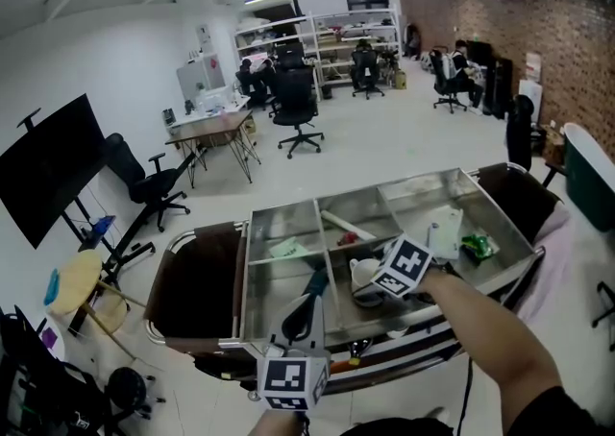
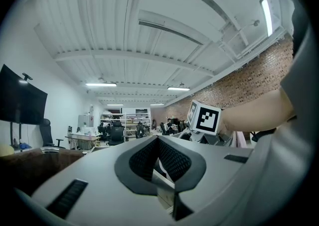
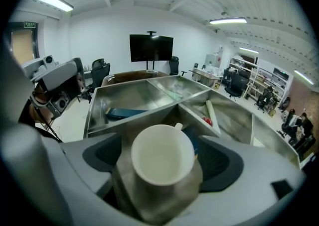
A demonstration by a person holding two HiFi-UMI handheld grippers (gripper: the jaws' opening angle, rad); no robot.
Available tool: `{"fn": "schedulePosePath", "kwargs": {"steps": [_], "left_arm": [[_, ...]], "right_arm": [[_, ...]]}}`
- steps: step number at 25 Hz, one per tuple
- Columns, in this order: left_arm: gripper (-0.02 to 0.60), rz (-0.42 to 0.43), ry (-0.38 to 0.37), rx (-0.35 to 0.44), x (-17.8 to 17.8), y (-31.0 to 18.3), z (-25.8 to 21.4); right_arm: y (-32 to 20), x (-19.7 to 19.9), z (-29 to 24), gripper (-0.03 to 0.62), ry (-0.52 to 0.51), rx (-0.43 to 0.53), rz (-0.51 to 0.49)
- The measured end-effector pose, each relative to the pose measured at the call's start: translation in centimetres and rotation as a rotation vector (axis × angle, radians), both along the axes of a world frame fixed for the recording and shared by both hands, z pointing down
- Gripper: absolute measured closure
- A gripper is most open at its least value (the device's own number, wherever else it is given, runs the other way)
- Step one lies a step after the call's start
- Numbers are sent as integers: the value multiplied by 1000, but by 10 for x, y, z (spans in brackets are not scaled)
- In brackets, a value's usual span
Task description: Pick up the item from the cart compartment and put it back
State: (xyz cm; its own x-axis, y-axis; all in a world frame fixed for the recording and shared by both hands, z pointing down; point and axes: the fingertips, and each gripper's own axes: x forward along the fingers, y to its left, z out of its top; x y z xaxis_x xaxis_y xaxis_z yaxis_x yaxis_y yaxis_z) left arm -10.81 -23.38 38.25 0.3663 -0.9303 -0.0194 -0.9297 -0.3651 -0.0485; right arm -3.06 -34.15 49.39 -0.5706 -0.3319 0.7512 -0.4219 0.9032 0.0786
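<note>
A white cup sits on a grey base in the middle front compartment of the steel cart. My right gripper has its jaws spread wide, with the cup between them. Both pads lie against the sides of the grey base. Low at the cart's near edge, my left gripper points up and away. Its pads meet at the tips and hold nothing.
The other compartments hold a blue flat thing, a white roll beside a red item, a pale sheet, a white paper and a green item. Office chairs, a desk and a black screen stand beyond.
</note>
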Motion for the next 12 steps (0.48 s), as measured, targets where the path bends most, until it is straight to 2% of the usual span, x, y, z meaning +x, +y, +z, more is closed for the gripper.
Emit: {"fn": "schedulePosePath", "kwargs": {"steps": [8, 12], "left_arm": [[581, -4, -4, 13, -2, -1, 2], [581, -3, -1, 5, -1, -1, 3]], "right_arm": [[-9, 1, 16, 92, 34, -21, 13], [-7, 3, 45, 92, 118, -63, -2]]}}
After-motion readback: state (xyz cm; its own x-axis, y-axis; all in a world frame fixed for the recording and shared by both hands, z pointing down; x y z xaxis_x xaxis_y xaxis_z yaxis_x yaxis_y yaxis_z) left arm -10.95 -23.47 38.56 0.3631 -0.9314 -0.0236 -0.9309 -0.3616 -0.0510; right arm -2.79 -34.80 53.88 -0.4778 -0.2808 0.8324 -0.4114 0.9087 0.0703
